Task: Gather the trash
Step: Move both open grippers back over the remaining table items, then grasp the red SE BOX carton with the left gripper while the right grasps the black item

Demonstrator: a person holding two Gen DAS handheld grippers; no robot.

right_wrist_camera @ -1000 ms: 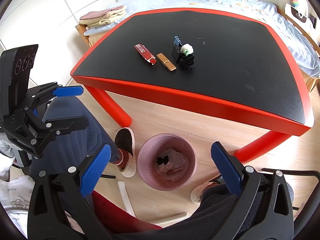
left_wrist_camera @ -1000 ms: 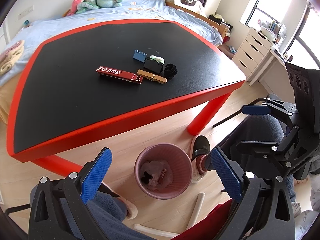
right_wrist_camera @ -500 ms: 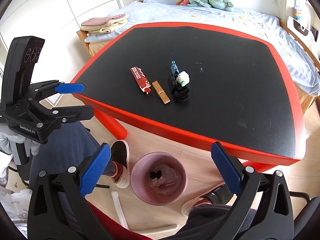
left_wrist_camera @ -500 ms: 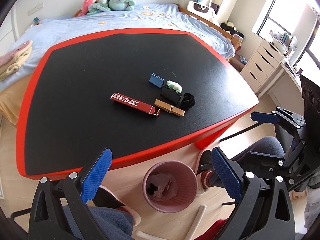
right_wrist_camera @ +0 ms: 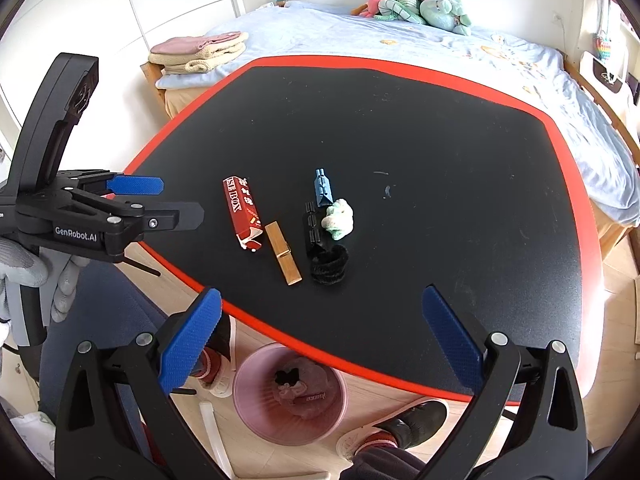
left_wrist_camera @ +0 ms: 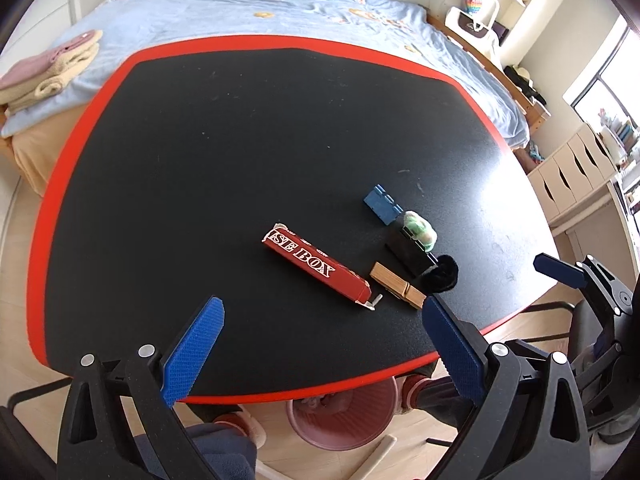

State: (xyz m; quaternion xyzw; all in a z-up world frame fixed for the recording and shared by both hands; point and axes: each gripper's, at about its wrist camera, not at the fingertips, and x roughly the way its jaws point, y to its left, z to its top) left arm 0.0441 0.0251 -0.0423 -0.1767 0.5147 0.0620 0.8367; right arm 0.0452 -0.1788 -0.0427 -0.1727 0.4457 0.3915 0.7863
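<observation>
Small items lie together near the front of the black, red-edged table (left_wrist_camera: 200, 160): a red box (left_wrist_camera: 316, 264) (right_wrist_camera: 242, 214), a wooden clip (left_wrist_camera: 398, 286) (right_wrist_camera: 283, 253), a black block (left_wrist_camera: 408, 250), a black hair tie (left_wrist_camera: 440, 276) (right_wrist_camera: 330, 265), a green-white crumpled wad (left_wrist_camera: 420, 230) (right_wrist_camera: 339, 218) and a blue piece (left_wrist_camera: 382, 204) (right_wrist_camera: 322, 188). A pink bin (right_wrist_camera: 290, 394) (left_wrist_camera: 340, 420) with trash stands on the floor under the front edge. My left gripper (left_wrist_camera: 320, 352) is open and empty over the table's front. My right gripper (right_wrist_camera: 320, 340) is open and empty above the edge and bin.
A bed (right_wrist_camera: 400, 48) with blue cover, plush toys (right_wrist_camera: 420, 4) and folded towels (right_wrist_camera: 200, 50) lies behind the table. White drawers (left_wrist_camera: 576, 176) stand at the right. The person's shoes (right_wrist_camera: 396, 428) and chair are beside the bin.
Both grippers have risen and moved forward from over the bin toward the table top. The items now lie closer ahead. Both stay open and empty.
</observation>
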